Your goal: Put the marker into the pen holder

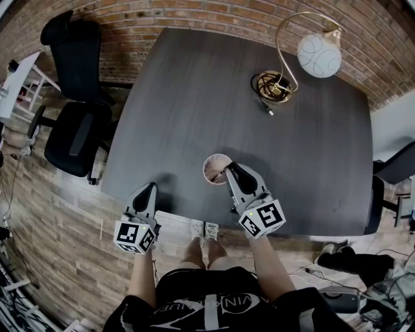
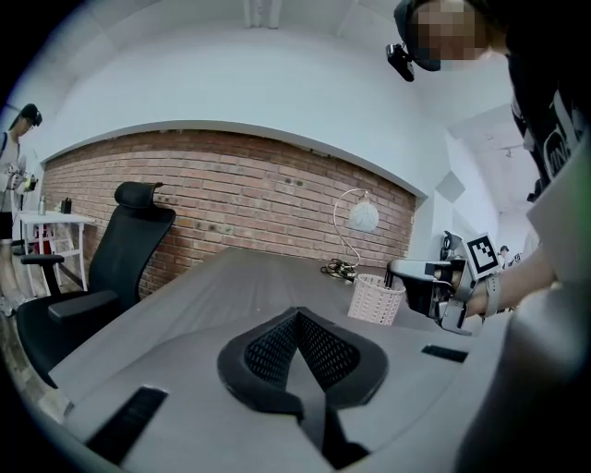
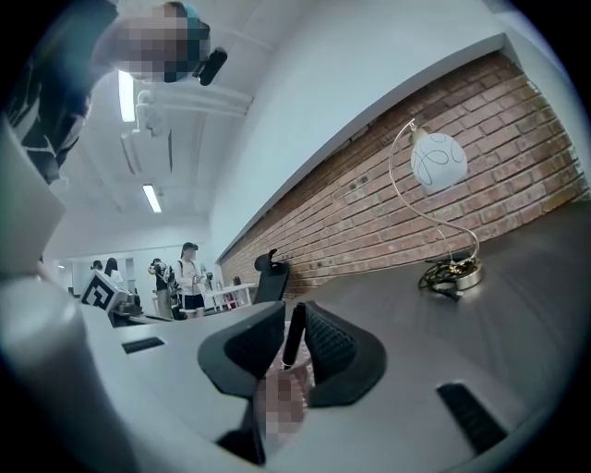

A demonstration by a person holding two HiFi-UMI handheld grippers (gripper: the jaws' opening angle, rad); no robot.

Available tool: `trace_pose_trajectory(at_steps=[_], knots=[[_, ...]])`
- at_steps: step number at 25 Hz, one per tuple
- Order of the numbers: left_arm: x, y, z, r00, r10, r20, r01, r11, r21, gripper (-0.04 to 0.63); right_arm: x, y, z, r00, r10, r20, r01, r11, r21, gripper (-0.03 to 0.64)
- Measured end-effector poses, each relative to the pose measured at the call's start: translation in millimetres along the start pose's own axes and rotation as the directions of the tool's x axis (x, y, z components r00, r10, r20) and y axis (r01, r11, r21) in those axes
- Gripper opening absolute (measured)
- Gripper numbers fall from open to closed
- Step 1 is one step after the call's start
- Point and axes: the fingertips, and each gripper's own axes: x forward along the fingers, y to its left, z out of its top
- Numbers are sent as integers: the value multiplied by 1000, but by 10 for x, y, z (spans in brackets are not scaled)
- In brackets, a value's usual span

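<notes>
Dark grey surface (image 1: 194, 97) fills the frame's middle, with a brick wall (image 1: 194, 13) along the top and an office chair (image 1: 74, 97) upper left. The right gripper (image 1: 229, 170) pinches the marker (image 3: 293, 334); the left gripper (image 1: 150, 188) is pressed together.

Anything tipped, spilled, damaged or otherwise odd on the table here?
Nothing stands out. The pen holder stands upright near the table front edge. The lamp is upright at the far side, its cord coiled at the base. The marker is clamped in the right claw by the holder's rim.
</notes>
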Motion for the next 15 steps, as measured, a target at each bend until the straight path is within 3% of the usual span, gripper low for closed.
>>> trace_pose_trajectory(at_steps=[4, 9, 15], knots=[[12, -28, 3, 1000, -8, 4, 8, 1000, -4, 12, -30, -19, 8, 1000, -10, 5, 10, 1000, 10, 70], [28, -77, -32, 1000, -21, 0, 21, 1000, -11, 12, -66, -46, -20, 1000, -19, 5, 18, 999, 50, 143], [13, -96, -45, 1000, -31, 0, 31, 999, -19, 12, -115, -105, -51, 999, -44, 14, 42, 992, 118, 179]])
